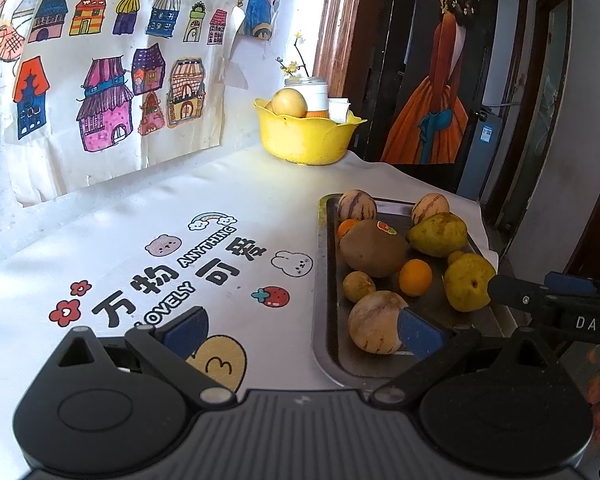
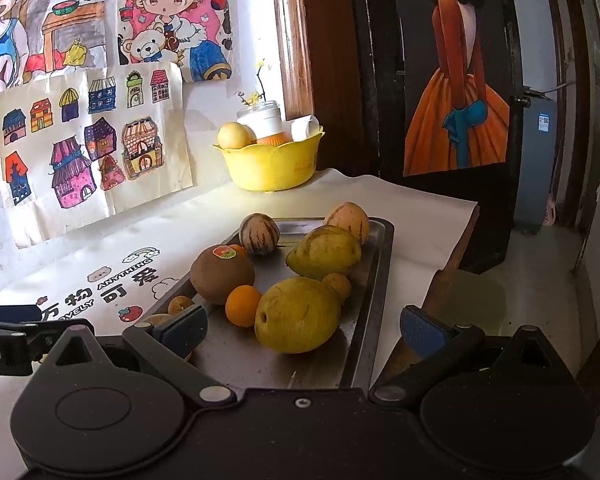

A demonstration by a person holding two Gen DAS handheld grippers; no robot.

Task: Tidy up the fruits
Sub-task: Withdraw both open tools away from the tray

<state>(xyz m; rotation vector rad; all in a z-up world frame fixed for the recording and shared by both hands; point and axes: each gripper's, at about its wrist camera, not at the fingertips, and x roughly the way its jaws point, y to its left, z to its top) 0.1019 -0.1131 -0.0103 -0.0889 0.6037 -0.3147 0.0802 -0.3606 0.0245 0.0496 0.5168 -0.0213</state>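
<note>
Both grippers, left gripper (image 1: 302, 330) and right gripper (image 2: 303, 327), are spread wide, holding nothing, at the near end of the grey metal tray (image 2: 376, 280) of fruit; the yellow plastic bowl (image 2: 274, 166) sits at the table's far edge

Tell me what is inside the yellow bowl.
The yellow bowl holds a round yellowish fruit, something orange, a white jar with a flower sprig, and a small white cup. Its wall hides whatever lies lower.
</note>
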